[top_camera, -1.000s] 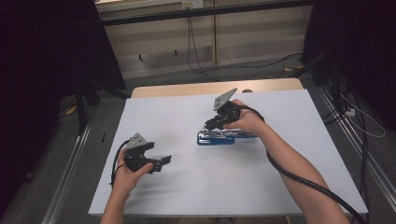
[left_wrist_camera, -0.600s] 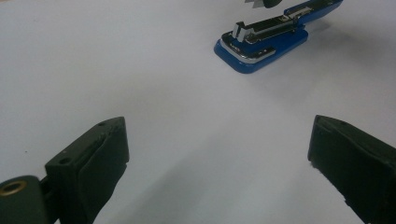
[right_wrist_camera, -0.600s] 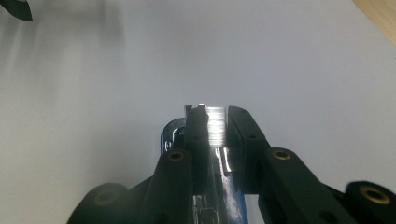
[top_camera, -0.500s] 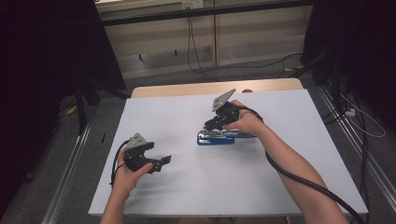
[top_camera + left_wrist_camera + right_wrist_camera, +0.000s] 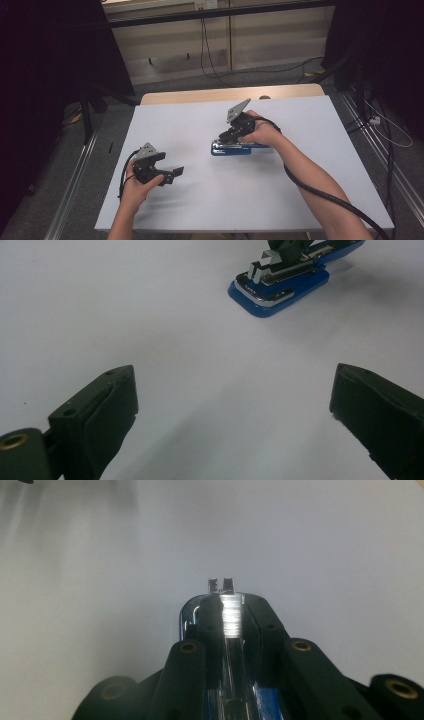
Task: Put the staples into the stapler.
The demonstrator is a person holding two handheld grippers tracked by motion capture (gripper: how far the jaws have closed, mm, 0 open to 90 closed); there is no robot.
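Note:
A blue stapler [image 5: 230, 149] with a chrome top lies flat near the middle of the white table [image 5: 300, 190]. My right gripper [image 5: 231, 136] comes down on it from the right, jaws shut on its metal upper arm. In the right gripper view the chrome strip of the stapler [image 5: 230, 630] runs between the closed jaws of the right gripper [image 5: 232, 604]. My left gripper [image 5: 174, 175] hovers low at the front left, open and holding nothing. In the left gripper view the left gripper [image 5: 232, 382] stands wide apart, with the stapler [image 5: 285, 287] farther off at the upper right.
A bare wooden strip [image 5: 200, 95] shows along the table's far edge. Metal rails [image 5: 75, 175] run beside the table on both sides. Cables [image 5: 390, 130] lie on the floor to the right, and dark curtains hang at both sides.

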